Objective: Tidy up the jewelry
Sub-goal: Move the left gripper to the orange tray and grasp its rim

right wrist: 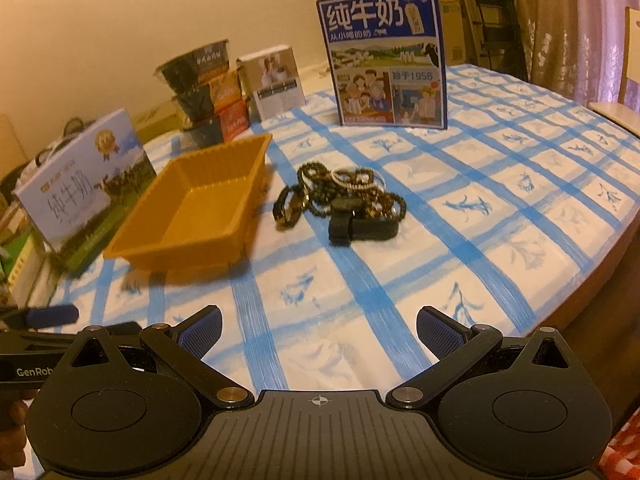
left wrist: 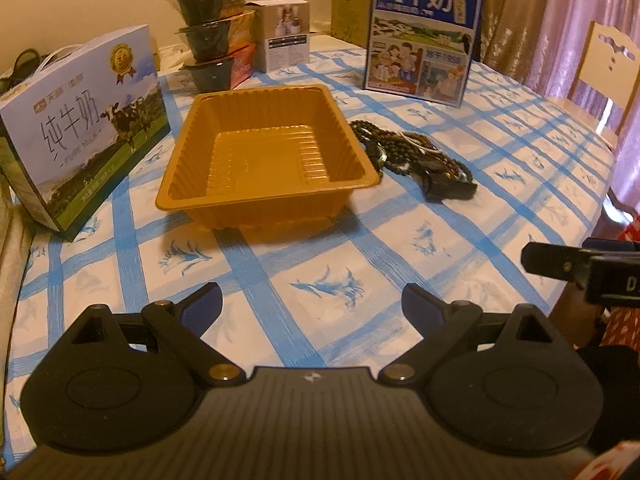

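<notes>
Both claws wide open, empty: left claw (left wrist: 311, 300), right claw (right wrist: 319, 326). Tangled pile of dark bead jewelry (right wrist: 348, 196) on blue-checked surface (right wrist: 500, 184), just beside empty orange plastic tray (left wrist: 256, 148).

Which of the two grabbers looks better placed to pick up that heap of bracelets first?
Probably the right gripper. Its view looks almost straight at the jewelry pile, open jaws facing it. From the left gripper, the pile lies off to the right, with the empty orange tray ahead.

"纯牛奶" on both milk cartons (right wrist: 384, 60) (left wrist: 84, 128); "GenRob" on left hand-held gripper (right wrist: 36, 360)
</notes>
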Action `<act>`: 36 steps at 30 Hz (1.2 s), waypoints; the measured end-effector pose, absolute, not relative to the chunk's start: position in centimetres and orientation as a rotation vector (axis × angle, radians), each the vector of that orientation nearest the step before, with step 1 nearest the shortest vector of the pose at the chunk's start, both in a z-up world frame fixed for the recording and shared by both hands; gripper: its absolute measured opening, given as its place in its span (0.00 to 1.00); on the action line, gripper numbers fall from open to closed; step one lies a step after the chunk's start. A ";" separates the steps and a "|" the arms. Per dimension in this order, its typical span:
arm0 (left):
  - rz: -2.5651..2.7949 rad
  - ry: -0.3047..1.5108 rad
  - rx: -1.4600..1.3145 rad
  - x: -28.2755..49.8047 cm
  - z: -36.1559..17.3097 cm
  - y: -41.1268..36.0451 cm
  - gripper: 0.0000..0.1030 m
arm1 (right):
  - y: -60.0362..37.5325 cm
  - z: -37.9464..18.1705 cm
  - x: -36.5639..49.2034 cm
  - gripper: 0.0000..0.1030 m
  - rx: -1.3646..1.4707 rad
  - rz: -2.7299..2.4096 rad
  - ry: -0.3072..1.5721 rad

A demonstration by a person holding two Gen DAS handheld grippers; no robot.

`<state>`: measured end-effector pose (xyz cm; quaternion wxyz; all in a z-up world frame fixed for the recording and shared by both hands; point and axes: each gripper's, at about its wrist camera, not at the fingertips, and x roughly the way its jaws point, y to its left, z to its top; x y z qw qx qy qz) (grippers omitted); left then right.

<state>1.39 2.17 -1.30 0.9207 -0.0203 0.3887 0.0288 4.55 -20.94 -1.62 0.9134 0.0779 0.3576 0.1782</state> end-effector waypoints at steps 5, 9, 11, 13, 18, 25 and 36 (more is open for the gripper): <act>0.130 0.751 -0.083 2.3 -1.9 4.3 0.92 | -20.8 -1.9 6.3 1.00 0.170 0.372 0.714; 0.223 0.699 -0.095 3.3 -2.8 6.1 0.92 | -20.9 -2.7 7.9 1.00 0.205 0.377 0.683; 0.257 0.682 -0.102 3.8 -3.2 6.9 0.91 | -20.9 -3.1 8.6 1.00 0.217 0.389 0.662; 0.272 0.670 -0.129 4.5 -3.5 7.9 0.91 | -20.6 -3.4 9.6 1.00 0.209 0.391 0.680; 0.322 0.629 -0.248 5.9 -4.6 10.4 0.88 | -19.7 -4.5 11.8 1.00 0.185 0.395 0.707; 0.356 0.555 -0.383 8.2 -6.3 12.5 0.79 | -19.0 -6.2 14.2 1.00 0.182 0.384 0.739; 0.411 0.528 -0.422 12.0 -8.9 13.4 0.48 | -18.3 -7.3 17.0 1.00 0.189 0.351 0.733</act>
